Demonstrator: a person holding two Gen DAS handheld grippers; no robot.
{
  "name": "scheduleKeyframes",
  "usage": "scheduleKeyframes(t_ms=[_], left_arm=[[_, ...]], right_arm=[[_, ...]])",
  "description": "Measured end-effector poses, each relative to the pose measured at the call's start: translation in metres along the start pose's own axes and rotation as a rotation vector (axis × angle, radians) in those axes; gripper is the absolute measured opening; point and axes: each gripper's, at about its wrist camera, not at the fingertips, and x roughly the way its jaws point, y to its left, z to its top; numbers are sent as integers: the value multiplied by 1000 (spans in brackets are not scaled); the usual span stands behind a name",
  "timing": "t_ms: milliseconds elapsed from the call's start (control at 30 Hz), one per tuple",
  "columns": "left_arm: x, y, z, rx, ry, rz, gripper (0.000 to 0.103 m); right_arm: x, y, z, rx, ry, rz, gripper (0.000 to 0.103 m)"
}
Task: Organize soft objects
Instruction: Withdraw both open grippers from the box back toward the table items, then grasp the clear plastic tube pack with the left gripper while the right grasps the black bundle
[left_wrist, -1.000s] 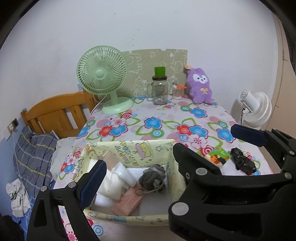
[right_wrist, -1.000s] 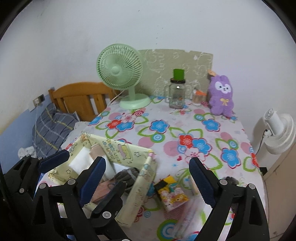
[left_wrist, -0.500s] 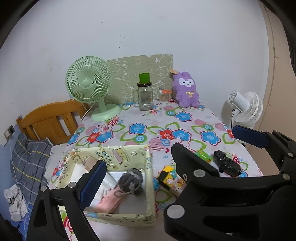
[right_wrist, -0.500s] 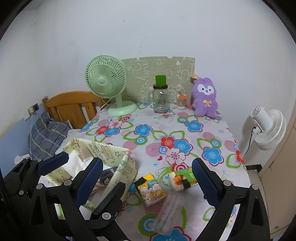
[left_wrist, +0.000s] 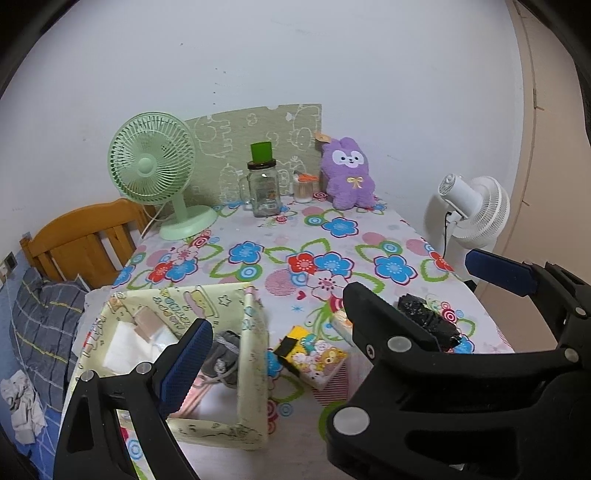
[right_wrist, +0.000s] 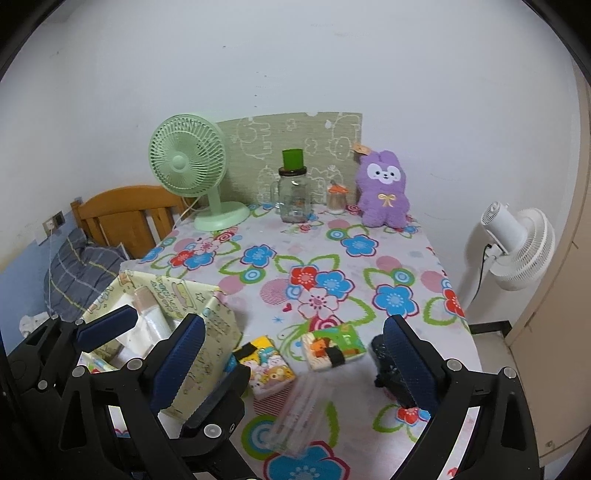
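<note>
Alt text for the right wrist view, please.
The open right gripper hovers over a floral tablecloth above two tissue packs, a fabric bin at its left; a green fan and purple plush stand behind.

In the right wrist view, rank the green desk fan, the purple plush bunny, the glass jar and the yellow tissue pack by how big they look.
1. green desk fan
2. purple plush bunny
3. glass jar and yellow tissue pack: these look alike, and the pack lies nearer the camera, so no ranking.
</note>
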Motion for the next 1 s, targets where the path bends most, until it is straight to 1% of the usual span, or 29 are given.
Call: scheduleKeyframes(t_ms=[367,600,867,1000], left_arm=[[11,-21,-7,6,4,-36,96],[24,-36,-14,-7,33,-45,96],[37,-55,-27,10,63,-63,96],[47,-61,-36,4,85,-71,96]], right_arm=[[1,-22,-14,24,-2,-30,99],[7,-39,-27,44,22,-21,99],[16,-58,-45,59,49,-31,99],[23,-65,-55,56,68,-41,99]])
